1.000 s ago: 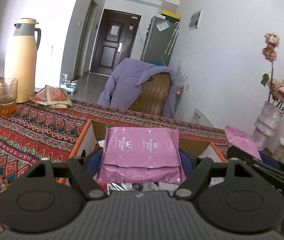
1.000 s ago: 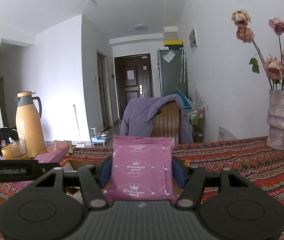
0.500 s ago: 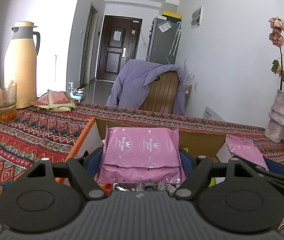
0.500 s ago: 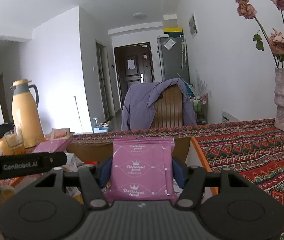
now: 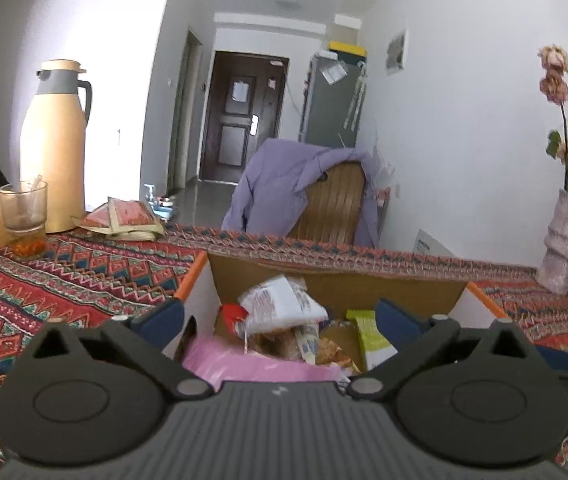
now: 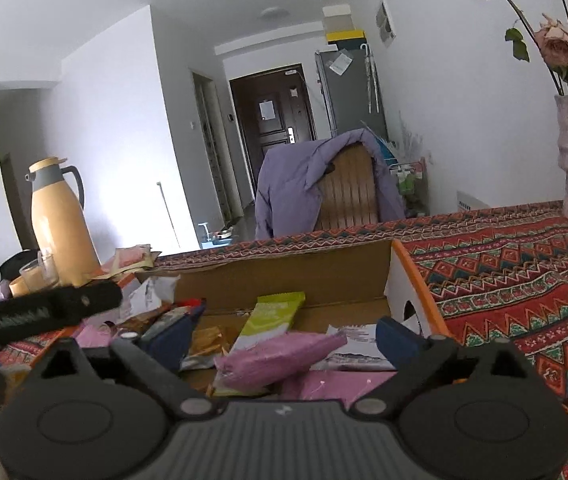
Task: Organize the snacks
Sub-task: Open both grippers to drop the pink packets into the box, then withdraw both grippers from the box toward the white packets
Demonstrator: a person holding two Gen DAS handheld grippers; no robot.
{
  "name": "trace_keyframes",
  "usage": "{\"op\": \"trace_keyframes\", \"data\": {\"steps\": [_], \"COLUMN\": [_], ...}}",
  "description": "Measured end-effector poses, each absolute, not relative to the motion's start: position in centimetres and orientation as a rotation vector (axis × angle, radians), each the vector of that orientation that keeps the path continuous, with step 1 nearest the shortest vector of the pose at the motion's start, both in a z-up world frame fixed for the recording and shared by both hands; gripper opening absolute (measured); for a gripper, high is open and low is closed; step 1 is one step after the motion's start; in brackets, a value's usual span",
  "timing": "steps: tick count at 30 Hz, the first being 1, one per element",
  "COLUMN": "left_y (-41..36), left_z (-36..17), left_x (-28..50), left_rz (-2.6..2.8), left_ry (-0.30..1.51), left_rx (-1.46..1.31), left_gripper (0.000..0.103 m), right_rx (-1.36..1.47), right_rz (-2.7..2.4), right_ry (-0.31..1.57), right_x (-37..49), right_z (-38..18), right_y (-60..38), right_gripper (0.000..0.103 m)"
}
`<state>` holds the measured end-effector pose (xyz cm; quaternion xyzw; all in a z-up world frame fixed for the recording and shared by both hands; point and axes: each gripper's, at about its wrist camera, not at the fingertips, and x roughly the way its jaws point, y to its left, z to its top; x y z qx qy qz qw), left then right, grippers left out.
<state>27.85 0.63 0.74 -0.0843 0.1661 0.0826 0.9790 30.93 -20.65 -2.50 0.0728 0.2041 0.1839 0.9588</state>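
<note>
Since the earlier frames, both tools have just been opening and the pink packets have left their jaws. The left tool (image 5: 280, 316) stands wide open, empty, over the cardboard box (image 5: 335, 280); its pink packet (image 5: 252, 364) lies blurred just below the jaws. The right tool (image 6: 284, 332) is likewise wide open; its purple-pink packet (image 6: 280, 356) lies between the jaws untouched, long axis crosswise, tilted, inside the box. Only the right view shows the green packet (image 6: 272, 316) whole and the left tool's arm; only the left view shows the white wrapper (image 5: 280, 300).
</note>
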Motion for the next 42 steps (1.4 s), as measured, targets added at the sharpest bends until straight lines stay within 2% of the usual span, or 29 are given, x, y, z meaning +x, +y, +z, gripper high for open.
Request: {"op": "trace_keyframes", "data": {"steps": [18,30,42], "left_y": [1.5,0.8,2.0], "left_z": [2.6,7.1,7.3], "left_x": [26.5,23.1,18.4], "left_rz": [0.155,0.081,0.072], "left_ry": [0.292,0.223,0.233], "left_rx": [-0.228,-0.248,-0.22], "left_gripper": [0.103,0.103,0.103], "right_rx": [0.121,0.055,0.043], "right_rz": [0.355,0.358,0.34], "right_ry": [0.382,0.339,0.368], "right_x": [29.8,27.0,23.1], "right_z": [-1.6,2.4,2.7], "right_y": [-20.6,-19.9,-20.8], "right_gripper": [0.103,0.103,0.103]}}
